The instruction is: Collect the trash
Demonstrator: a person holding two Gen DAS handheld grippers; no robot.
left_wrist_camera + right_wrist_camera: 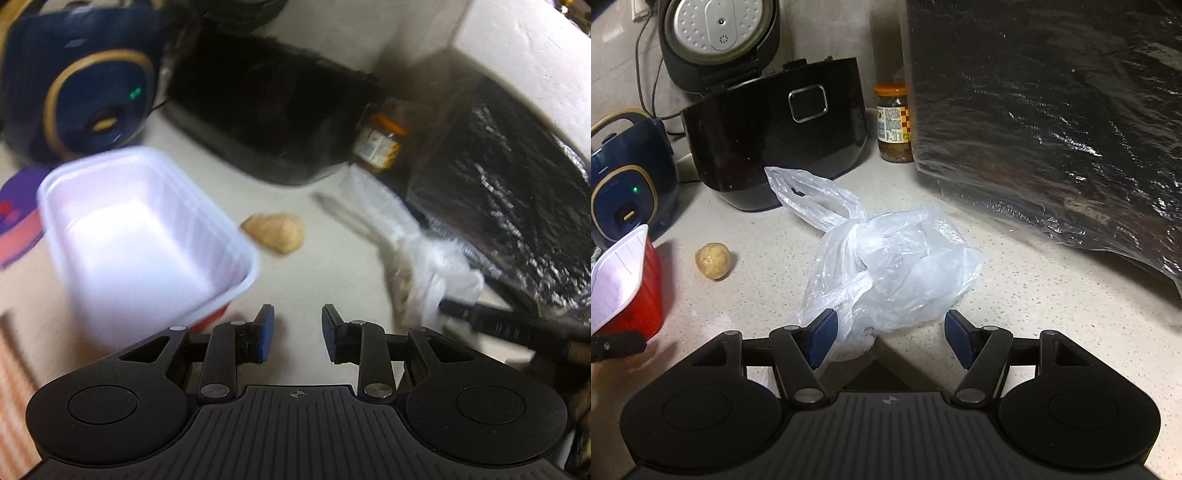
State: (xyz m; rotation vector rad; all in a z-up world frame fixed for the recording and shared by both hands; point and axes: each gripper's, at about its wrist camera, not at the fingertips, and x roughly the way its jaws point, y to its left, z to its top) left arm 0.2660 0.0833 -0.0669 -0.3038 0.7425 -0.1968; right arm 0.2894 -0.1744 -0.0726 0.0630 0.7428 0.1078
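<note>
A knotted clear plastic bag (pixel 897 273) lies on the pale counter, its near end hanging over the counter edge. My right gripper (pixel 890 341) is open, with the bag's near end between its fingers. A red tub with a white inside (pixel 624 280) stands at the left; it also shows in the left wrist view (pixel 140 240), blurred. A small tan lump (pixel 713 260) lies between tub and bag; it also shows in the left wrist view (pixel 275 232). My left gripper (pixel 297 332) is open and empty, just right of the tub. The bag (pixel 424 266) is at its right.
A black rice cooker (pixel 775 125) with its lid up stands behind the bag. A blue appliance (pixel 628 184) is at the left. A jar with an orange lid (pixel 894 125) stands by a large black foil-wrapped box (pixel 1052 122) at the right.
</note>
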